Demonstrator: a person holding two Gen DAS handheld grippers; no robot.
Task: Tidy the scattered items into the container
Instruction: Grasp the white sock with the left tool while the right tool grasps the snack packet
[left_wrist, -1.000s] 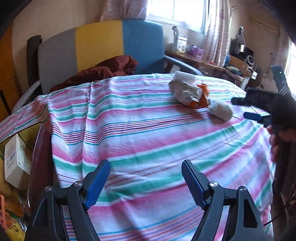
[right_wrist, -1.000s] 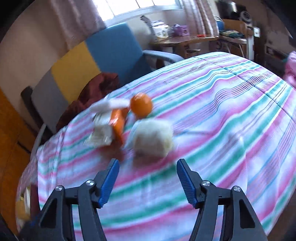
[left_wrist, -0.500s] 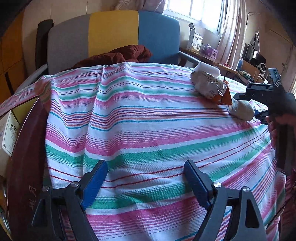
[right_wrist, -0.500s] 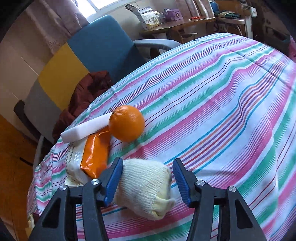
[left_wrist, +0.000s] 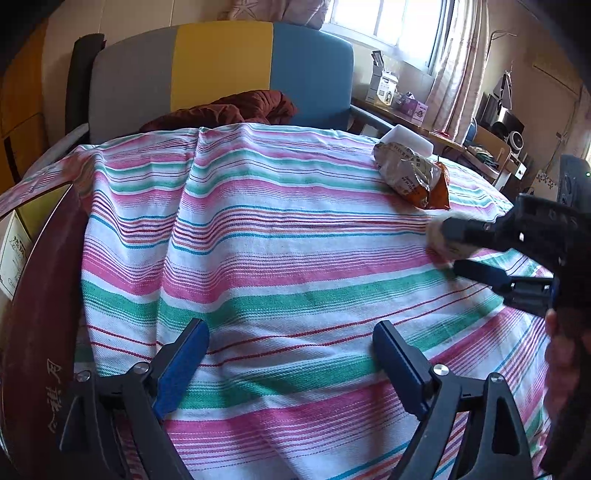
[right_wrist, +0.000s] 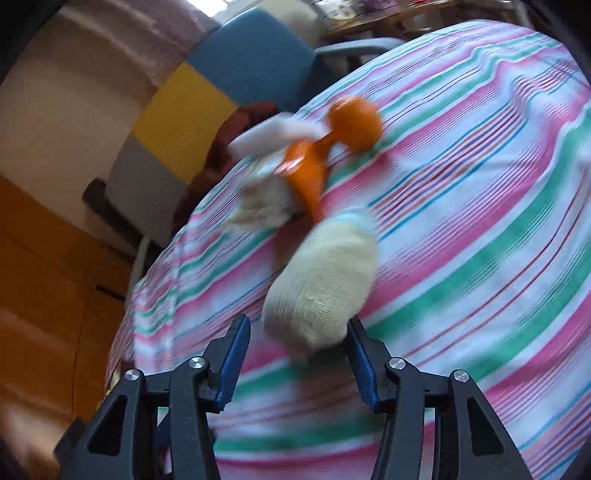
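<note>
Cream knitted sock bundle (right_wrist: 321, 284), rolled and blurry, between spread right claw (right_wrist: 295, 363), left claw (left_wrist: 291, 369) released

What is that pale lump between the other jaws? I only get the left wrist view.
Observer: It looks like a rolled cream sock, lying on the striped cloth.
Operator: Is it gripped yet?
Observer: No. The right gripper is open. The sock sits between its jaws, with a gap on one side.
Operator: Is anything hiding behind that snack bag?
Observer: Yes, an orange lies just past the bag.
</note>
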